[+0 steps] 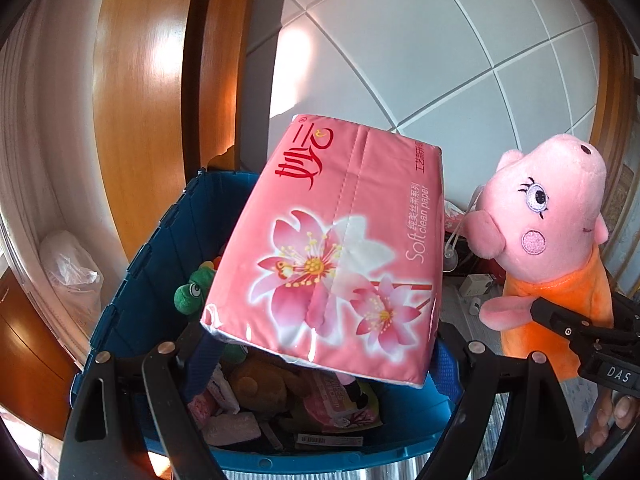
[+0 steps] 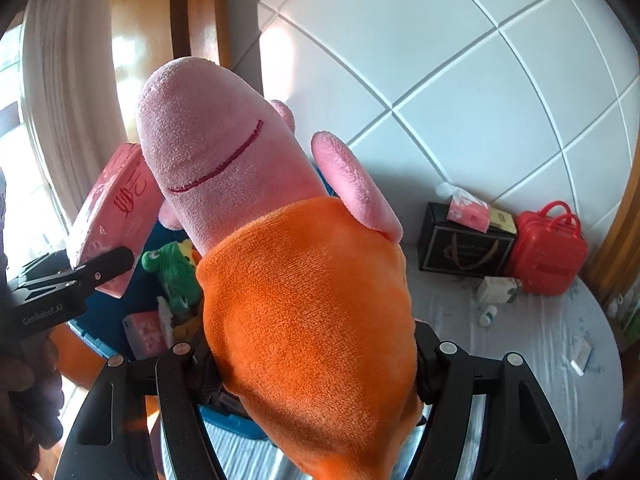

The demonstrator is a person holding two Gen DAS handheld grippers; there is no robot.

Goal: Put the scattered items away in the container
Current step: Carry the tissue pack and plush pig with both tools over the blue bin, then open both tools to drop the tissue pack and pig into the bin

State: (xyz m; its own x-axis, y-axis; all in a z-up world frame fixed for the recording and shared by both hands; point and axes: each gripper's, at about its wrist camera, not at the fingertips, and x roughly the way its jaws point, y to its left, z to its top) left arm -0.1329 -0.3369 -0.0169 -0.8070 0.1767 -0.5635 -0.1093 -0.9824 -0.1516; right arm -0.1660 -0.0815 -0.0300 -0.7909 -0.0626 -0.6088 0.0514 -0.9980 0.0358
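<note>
The pink tissue pack [image 1: 328, 248] is hanging tilted over the open blue container [image 1: 160, 248], its lower edge sitting between the fingers of the left gripper [image 1: 320, 354], which are clamping on it from either side. In the right wrist view the same pack is showing at the left, pinched at its lower corner by one black finger [image 2: 108, 266] of that gripper. Beside the pack, to the right and held above the table, the pink pig plush [image 1: 552, 232] in its orange dress is standing upright, the right gripper [image 2: 316, 364] squeezing its dress between both fingers. Inside the container a green frog toy [image 1: 194, 288], a brown plush [image 1: 260, 384] and several small pink packets [image 1: 340, 404] are lying in a heap, partly hidden under the pack. On the table [image 2: 540, 344] behind, a black box [image 2: 464, 248] and a red case [image 2: 548, 256] are sitting against the white panelled wall [image 2: 440, 60]. The pig's body is blocking the right gripper's fingertips from sight. A bare hand [image 1: 612, 420] is peeking in at the left view's right edge, gripping the right tool's handle.
</note>
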